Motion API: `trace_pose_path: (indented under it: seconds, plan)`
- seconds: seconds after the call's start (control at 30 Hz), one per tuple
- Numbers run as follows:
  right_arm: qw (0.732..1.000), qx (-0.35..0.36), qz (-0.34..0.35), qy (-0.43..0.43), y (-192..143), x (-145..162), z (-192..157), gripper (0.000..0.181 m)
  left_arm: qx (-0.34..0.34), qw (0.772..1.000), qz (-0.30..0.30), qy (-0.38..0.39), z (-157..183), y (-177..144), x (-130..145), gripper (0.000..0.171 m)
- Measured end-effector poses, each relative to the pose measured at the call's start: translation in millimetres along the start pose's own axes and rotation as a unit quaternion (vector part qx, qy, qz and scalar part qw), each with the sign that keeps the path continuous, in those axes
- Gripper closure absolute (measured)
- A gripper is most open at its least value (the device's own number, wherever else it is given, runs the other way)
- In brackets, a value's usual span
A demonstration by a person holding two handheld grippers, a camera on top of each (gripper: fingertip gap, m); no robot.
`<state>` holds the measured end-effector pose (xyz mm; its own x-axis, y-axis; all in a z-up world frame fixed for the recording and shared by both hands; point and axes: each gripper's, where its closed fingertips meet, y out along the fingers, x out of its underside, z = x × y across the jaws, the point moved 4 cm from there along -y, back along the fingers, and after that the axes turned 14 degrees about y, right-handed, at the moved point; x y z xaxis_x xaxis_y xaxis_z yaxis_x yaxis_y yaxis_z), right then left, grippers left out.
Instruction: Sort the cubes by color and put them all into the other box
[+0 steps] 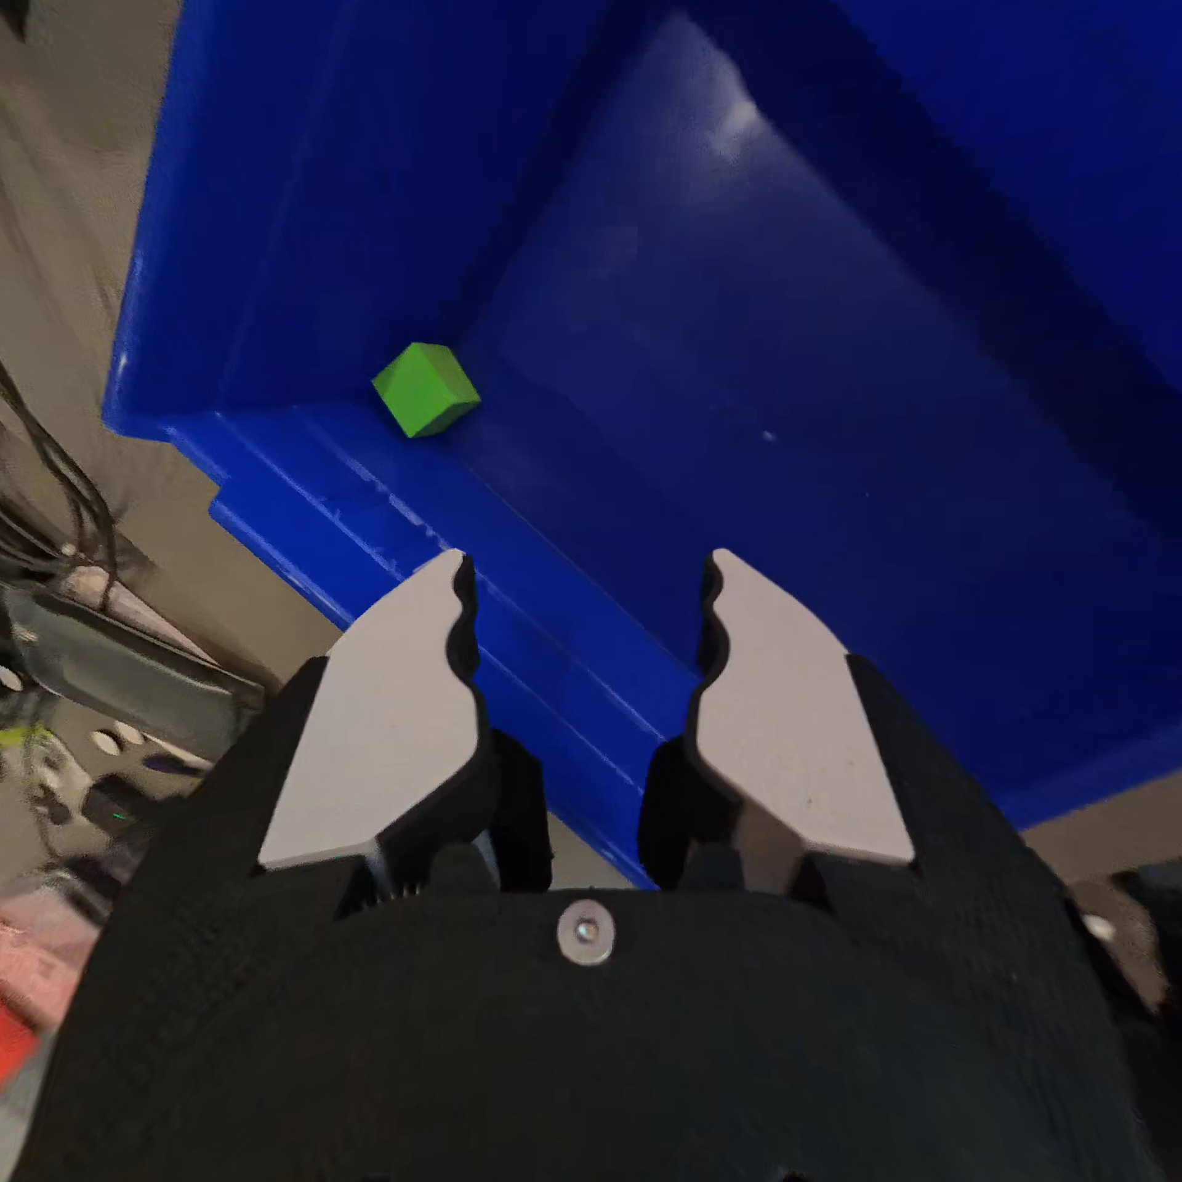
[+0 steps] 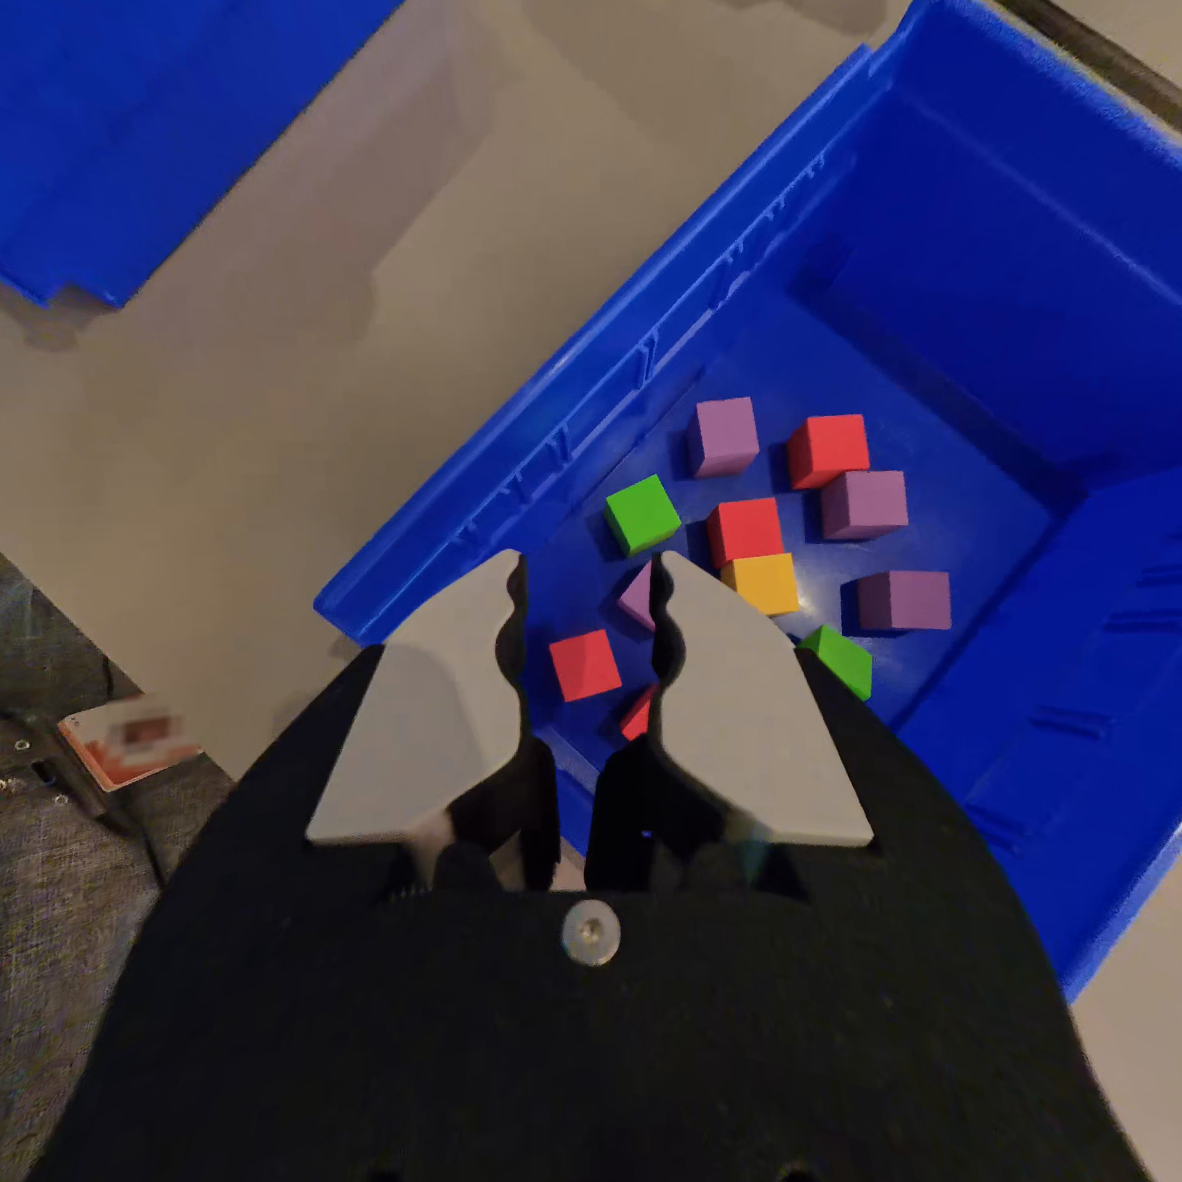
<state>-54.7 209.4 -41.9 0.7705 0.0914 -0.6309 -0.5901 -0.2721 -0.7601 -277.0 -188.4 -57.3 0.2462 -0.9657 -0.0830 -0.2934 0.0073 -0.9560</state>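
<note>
One green cube [image 1: 426, 390] lies tilted in corner of blue bin [image 1: 268, 268], at 11 o'clock from left gripper [image 1: 588, 563]; jaws wide apart, empty, above bin rim. Right gripper [image 2: 591, 563] hovers over second blue bin [image 2: 959, 256] of coloured cubes, jaws narrowly parted, empty; purple cube [image 2: 638, 595] nearest, partly hidden by finger.

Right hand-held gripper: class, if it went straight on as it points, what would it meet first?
Probably the purple cube showing between the right hand-held gripper's fingertips, inside the blue bin; depth is uncertain.
</note>
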Motion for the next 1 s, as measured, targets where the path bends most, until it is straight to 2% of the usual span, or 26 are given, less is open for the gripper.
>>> trace_pose_path:
  seconds: [0.1, 0.23, 0.4, 0.9, 1.0]
  plan:
    - [1.000, -0.001, 0.007, -0.003, 1, -2, -2, 0.145, 0.030, 0.997, -0.009, -0.067, -20, 17, -14, 0.104]
    - [1.000, 0.003, 0.020, -0.004, 1, -4, 0, 0.145, 0.077, 0.982, -0.015, -0.173, -35, 35, -29, 0.108]
    - [0.999, 0.004, 0.037, -0.010, -4, -6, 2, 0.146, 0.072, 0.968, -0.052, -0.235, -49, 52, -29, 0.108]
    - [0.997, 0.009, 0.075, -0.029, -21, -11, -2, 0.148, 0.039, 0.962, -0.106, -0.250, -57, 73, -31, 0.106]
    - [0.996, 0.012, 0.081, -0.032, -24, -13, -4, 0.148, 0.042, 0.961, -0.110, -0.250, -55, 74, -33, 0.099]
